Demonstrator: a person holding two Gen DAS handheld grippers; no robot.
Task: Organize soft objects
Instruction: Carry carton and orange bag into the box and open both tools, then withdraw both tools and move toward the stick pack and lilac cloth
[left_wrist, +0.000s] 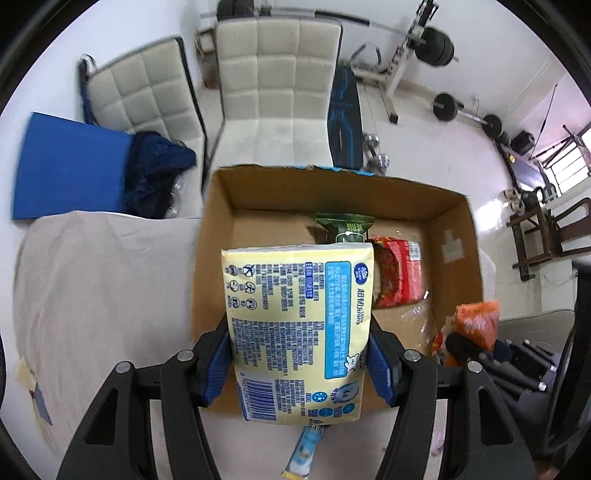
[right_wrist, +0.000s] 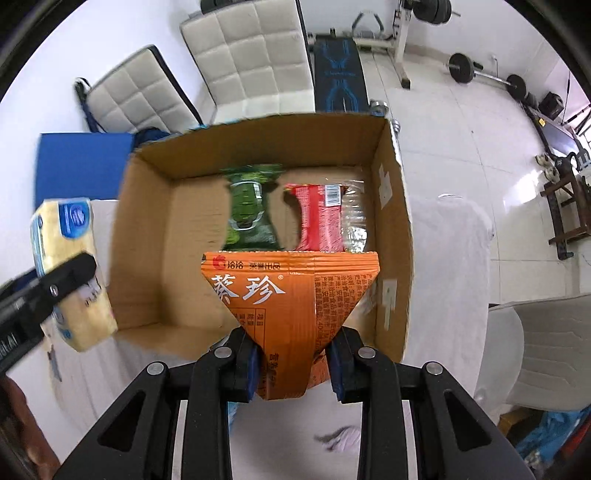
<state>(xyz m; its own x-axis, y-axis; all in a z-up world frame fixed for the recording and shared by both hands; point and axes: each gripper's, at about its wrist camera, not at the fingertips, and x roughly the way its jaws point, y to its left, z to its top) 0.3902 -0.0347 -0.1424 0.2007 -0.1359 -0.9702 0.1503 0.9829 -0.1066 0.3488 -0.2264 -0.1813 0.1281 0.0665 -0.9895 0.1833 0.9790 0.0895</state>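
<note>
Above the open cardboard box (right_wrist: 391, 229), a yellow tissue pack (left_wrist: 295, 332) is clamped in the left gripper (left_wrist: 299, 363) and an orange snack bag (right_wrist: 291, 295) is pinched low in the right gripper (right_wrist: 291, 363), presumably so both can be dropped inside. A green packet (right_wrist: 251, 214) and a red packet (right_wrist: 317, 218) are already laid on the box floor, with room left in front.

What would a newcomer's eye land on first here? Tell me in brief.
First the two bright packs held up close to the cameras: a yellow tissue pack clamped in the left gripper, and an orange snack bag pinched in the right gripper. Behind both sits an open cardboard box that already holds a green packet and a red packet side by side.
</note>
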